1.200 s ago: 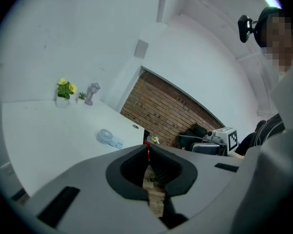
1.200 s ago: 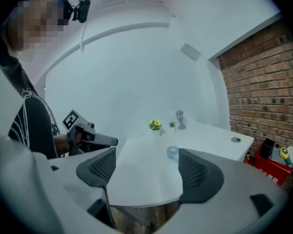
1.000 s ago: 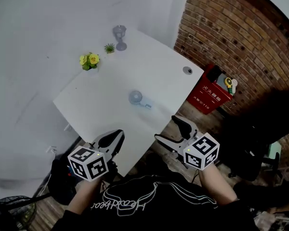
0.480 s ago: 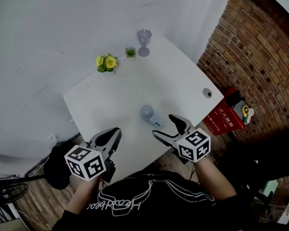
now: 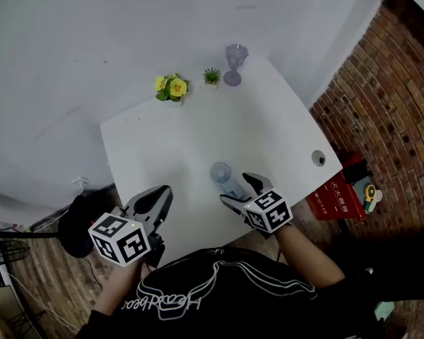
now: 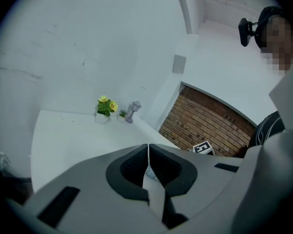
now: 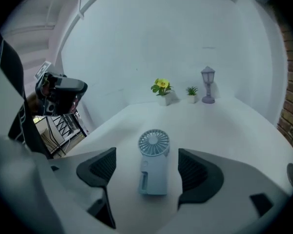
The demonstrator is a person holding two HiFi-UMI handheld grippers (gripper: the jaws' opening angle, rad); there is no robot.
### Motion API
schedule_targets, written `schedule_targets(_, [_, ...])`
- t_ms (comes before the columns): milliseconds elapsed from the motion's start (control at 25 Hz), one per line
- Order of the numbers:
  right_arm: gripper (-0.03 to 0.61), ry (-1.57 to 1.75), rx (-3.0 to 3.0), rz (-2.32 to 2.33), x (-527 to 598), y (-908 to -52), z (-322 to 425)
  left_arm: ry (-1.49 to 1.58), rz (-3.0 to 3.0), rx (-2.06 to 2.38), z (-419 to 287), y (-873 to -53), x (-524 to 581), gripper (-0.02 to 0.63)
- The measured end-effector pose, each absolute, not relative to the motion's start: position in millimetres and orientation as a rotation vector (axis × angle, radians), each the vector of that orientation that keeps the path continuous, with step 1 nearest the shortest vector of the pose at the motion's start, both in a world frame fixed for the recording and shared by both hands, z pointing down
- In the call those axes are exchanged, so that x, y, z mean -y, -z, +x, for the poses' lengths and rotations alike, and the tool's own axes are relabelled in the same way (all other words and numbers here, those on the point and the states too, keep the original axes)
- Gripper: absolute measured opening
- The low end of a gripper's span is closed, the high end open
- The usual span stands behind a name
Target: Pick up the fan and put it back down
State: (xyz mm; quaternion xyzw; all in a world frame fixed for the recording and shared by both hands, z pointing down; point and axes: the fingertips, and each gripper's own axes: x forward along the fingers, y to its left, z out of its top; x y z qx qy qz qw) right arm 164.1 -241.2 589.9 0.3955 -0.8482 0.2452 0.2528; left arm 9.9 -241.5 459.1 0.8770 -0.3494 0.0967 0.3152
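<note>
Your right tool (image 7: 147,172) spread around the handheld fan (image 7: 154,147) lying centre-frame on the white surface (image 7: 229,126), your left tool (image 5: 157,195) closed, lower left.

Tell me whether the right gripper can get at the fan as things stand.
Probably yes. The right gripper has its jaws apart on either side of the fan, which lies flat on the table; nothing else stands between.

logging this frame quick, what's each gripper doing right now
Left gripper: closed, empty, fingers together.
Right gripper: open, small pale blue plastic handheld fan lying between its fingers, not gripped.
</note>
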Motion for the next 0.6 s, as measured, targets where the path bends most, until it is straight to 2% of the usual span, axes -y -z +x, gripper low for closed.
schedule_targets(360, [0.358,-0.645,2.224,1.028,257.5,-629.8,161.1,-0.247,2.227,1.021,-6.8,-487.0,240.1,0.035])
schedule_targets(600, [0.276,-0.589,2.197,1.001,257.4,-633.7,156.5,-0.229,2.206,1.069,-16.4,-483.1,230.4,0.035])
